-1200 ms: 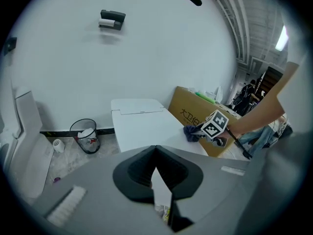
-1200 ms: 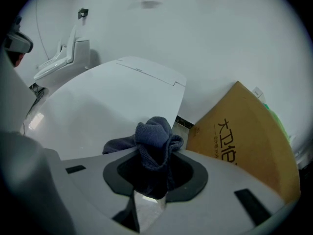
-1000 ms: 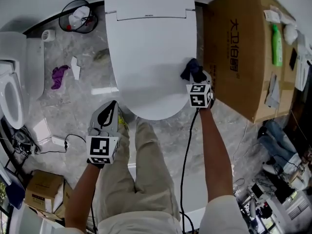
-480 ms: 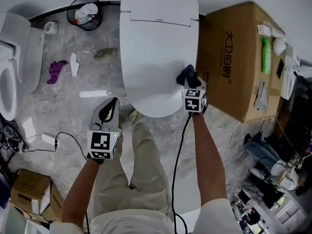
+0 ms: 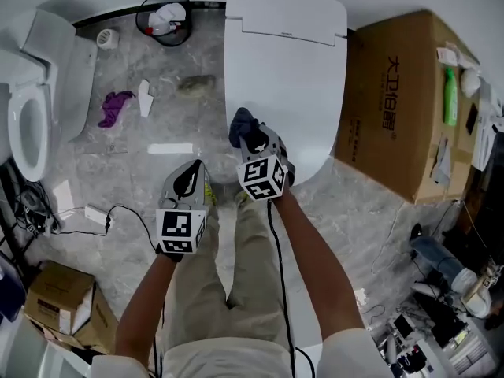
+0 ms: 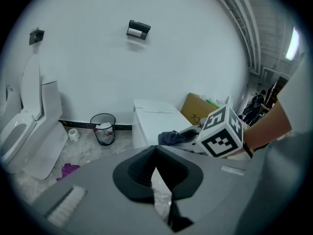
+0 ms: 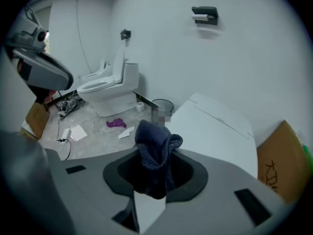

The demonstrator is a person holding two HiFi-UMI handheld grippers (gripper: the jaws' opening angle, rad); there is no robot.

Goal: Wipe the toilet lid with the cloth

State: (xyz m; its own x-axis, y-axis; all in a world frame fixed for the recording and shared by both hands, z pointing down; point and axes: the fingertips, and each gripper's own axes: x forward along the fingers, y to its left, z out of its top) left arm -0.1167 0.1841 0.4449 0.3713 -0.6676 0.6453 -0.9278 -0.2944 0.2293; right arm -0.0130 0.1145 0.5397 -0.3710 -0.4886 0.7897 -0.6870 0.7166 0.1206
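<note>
The white toilet lid [image 5: 287, 69] is closed and fills the top middle of the head view; it also shows in the right gripper view [image 7: 215, 126]. My right gripper [image 5: 250, 136] is shut on a dark blue cloth [image 5: 241, 126], which sits at the lid's near left edge. In the right gripper view the cloth [image 7: 155, 151] bunches up out of the jaws. My left gripper [image 5: 187, 181] hangs shut over the floor left of the lid, holding nothing; its jaws meet in the left gripper view [image 6: 155, 153].
A large cardboard box [image 5: 402, 101] stands right of the toilet. A second toilet [image 5: 31, 109] is at the far left. A black waste bin [image 5: 165, 18], a purple rag [image 5: 116, 105], paper scraps and a cable [image 5: 118, 211] lie on the marble floor.
My right gripper has swept the cloth from the lid's right edge across to its near left edge. The head view shifted, and the left gripper stayed about where it was.
</note>
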